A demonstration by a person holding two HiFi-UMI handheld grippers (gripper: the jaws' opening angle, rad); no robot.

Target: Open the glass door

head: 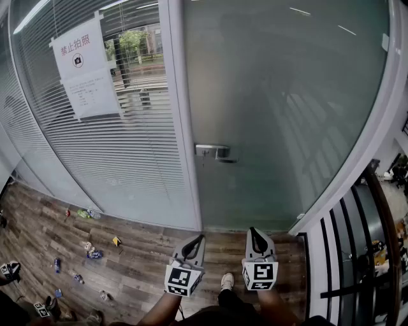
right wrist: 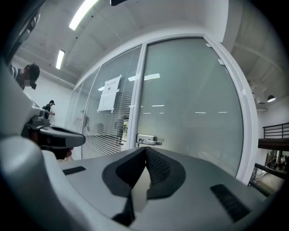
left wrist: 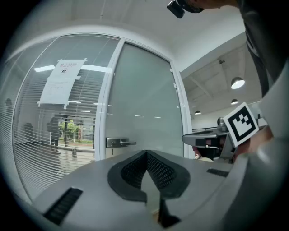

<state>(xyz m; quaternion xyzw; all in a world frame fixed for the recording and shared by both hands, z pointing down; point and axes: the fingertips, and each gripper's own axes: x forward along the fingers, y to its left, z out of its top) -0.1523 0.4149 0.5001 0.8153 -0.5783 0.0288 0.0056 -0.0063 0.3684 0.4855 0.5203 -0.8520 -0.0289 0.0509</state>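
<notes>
Wooden floor [head: 134, 248] runs to the shut glass door [head: 287, 108], handle [head: 213, 151] at its left edge. Left gripper [head: 196, 240] and right gripper [head: 255, 233] are pinched closed on nothing, well back. Step close, then push the handle down.

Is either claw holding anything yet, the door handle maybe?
Nothing held: left claw and right claw are both shut and empty, short of the door handle.

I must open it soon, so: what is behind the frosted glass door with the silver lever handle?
Through the frosted glass door only pale light streaks show. The room behind it cannot be seen, because the frosting covers it.
</notes>
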